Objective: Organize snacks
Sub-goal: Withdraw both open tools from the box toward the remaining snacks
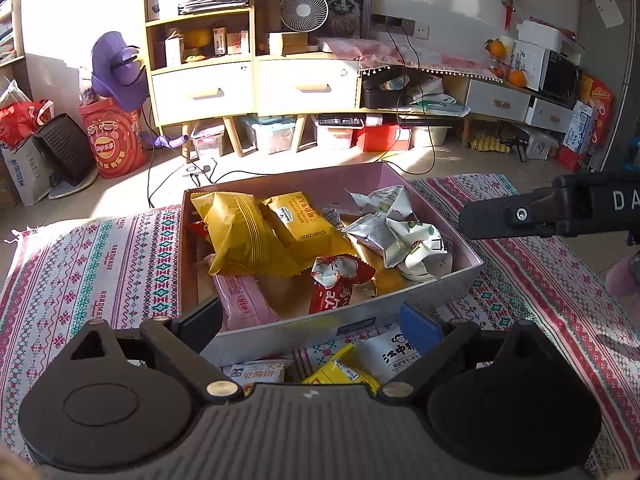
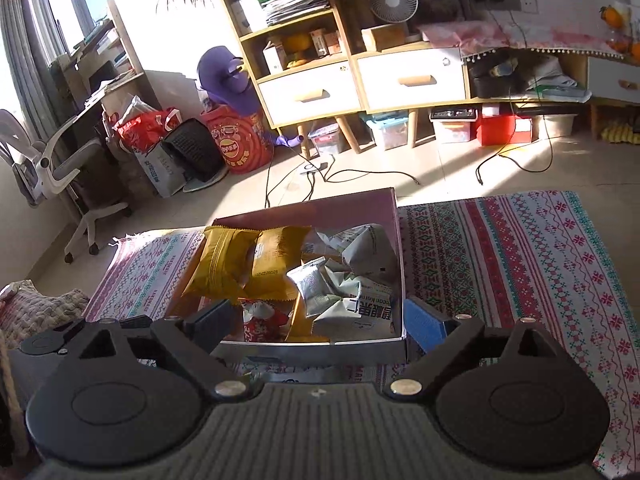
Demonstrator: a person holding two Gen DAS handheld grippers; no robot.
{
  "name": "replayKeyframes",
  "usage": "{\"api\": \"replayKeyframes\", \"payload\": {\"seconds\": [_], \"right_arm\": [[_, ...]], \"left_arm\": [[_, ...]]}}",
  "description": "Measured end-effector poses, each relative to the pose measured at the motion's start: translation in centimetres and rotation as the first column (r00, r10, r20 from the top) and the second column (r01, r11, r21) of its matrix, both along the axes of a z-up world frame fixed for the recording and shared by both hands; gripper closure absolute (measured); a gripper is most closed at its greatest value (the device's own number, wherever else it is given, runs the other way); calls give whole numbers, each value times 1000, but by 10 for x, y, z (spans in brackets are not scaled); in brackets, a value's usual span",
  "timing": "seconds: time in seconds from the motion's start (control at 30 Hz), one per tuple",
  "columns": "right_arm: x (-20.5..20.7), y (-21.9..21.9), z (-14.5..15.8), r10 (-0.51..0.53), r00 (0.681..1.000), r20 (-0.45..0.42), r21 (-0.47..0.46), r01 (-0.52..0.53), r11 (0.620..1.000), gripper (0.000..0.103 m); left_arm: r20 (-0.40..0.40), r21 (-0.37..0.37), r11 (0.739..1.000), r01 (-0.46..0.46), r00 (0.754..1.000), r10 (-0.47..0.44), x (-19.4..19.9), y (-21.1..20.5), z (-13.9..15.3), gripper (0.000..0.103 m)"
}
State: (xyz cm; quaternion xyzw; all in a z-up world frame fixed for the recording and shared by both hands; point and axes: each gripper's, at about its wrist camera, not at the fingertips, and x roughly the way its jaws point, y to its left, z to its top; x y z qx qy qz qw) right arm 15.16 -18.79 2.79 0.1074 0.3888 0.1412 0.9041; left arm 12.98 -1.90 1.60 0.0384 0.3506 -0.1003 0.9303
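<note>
A pink open box [image 1: 436, 280] sits on a patterned cloth [image 1: 100, 264] and holds several snack packs: yellow ones [image 1: 240, 236], white-green ones [image 1: 400, 236], a red one [image 1: 336, 284] and a pink one [image 1: 244, 300]. Loose packs lie on the cloth before the box: a white one [image 1: 392, 352], a yellow one [image 1: 340, 372] and another white one [image 1: 256, 372]. My left gripper [image 1: 310, 326] is open and empty just above them. My right gripper [image 2: 316, 322] is open and empty at the box's near wall [image 2: 320, 350]; it also shows in the left wrist view [image 1: 520, 216].
The cloth [image 2: 520, 264] covers a low surface. Beyond its far edge is floor with cables [image 2: 360, 176], a wooden shelf unit [image 1: 248, 60], storage bins [image 1: 272, 132] and a red bag [image 1: 116, 140]. An office chair [image 2: 60, 168] stands at the left.
</note>
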Motion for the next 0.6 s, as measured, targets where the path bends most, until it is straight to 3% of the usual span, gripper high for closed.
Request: {"api": "replayKeyframes", "payload": {"seconds": [0.6], "right_arm": [[-39, 10, -6, 78, 997, 13, -151, -75, 986, 2]], "left_arm": [[-57, 49, 997, -60, 996, 63, -28, 34, -2, 1]]}}
